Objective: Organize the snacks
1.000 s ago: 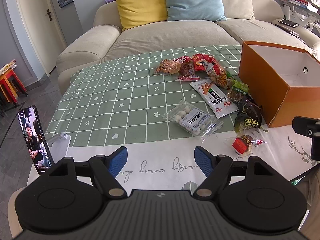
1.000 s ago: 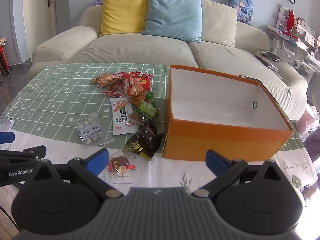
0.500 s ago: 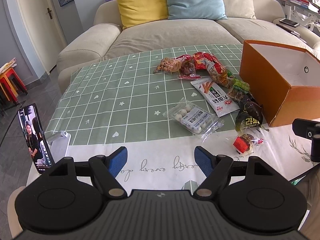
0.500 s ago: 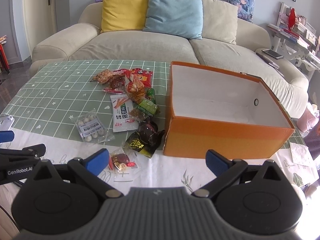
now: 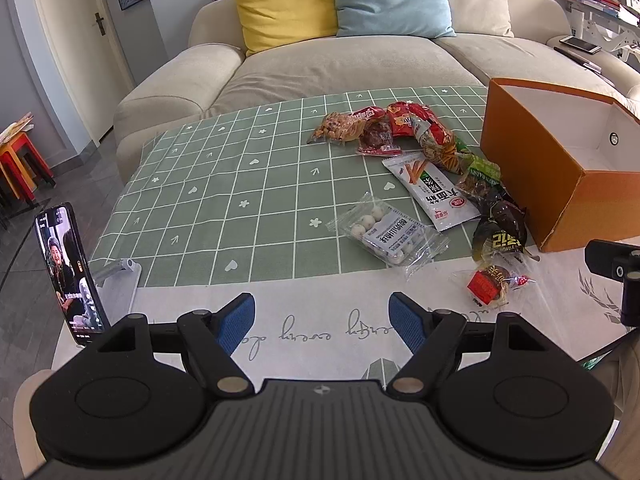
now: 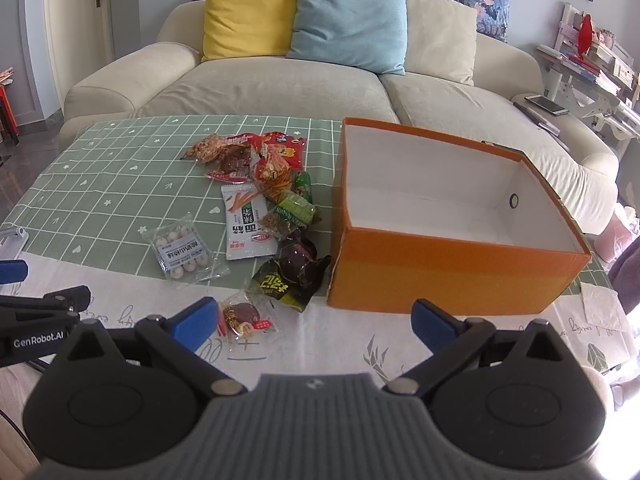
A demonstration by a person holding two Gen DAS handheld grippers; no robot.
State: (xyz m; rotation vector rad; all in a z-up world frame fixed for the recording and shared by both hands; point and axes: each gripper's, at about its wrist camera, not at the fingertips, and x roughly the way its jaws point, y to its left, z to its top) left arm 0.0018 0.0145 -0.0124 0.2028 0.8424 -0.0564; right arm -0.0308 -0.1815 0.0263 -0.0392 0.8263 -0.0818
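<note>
Beside snack packets (image 6: 260, 208), bare-floored orange box (image 6: 452, 284)

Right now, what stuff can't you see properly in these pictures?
- Orange box: in the left wrist view the right edge cuts it off; in the right wrist view its near wall hides the front strip of its floor.
- Snacks in the pile: they overlap, so lower packets are partly covered in both views.
- Phone: screen too small to read, left wrist view.
- Table: near edge hidden behind both gripper bodies.
</note>
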